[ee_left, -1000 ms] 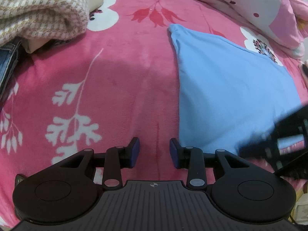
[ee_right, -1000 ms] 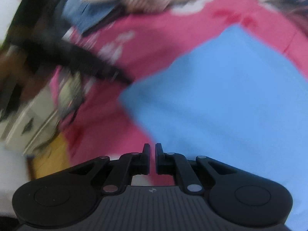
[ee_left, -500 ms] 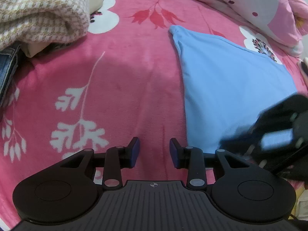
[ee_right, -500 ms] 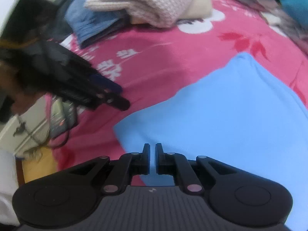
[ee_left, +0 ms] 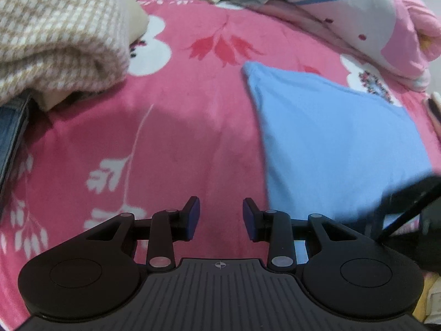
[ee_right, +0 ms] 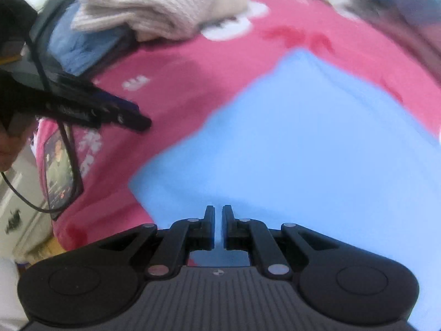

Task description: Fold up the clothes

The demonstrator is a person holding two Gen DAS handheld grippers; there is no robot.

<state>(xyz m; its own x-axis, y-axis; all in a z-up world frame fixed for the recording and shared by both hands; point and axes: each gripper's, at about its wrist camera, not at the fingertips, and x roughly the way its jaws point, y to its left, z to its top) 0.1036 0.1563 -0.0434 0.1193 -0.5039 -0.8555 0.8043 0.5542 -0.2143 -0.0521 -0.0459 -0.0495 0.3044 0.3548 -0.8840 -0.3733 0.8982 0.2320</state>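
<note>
A soft blue cloth waits on the pink bed.

The light blue garment (ee_left: 330,138) lies flat on the pink flowered blanket (ee_left: 171,138), to the right of the left gripper (ee_left: 220,218), whose jaws are spread apart with nothing between them. The right gripper (ee_right: 218,226) hangs over the near part of the cloth with its jaws almost pressed together, holding nothing. The cloth looks thin, light and floppy, so it should bend easily and may slide or wrinkle. I think the near corner (ee_right: 135,184) and the far corner (ee_left: 248,69) are good places to pinch. A folded checked sweater (ee_left: 55,41) sits far left.
</note>
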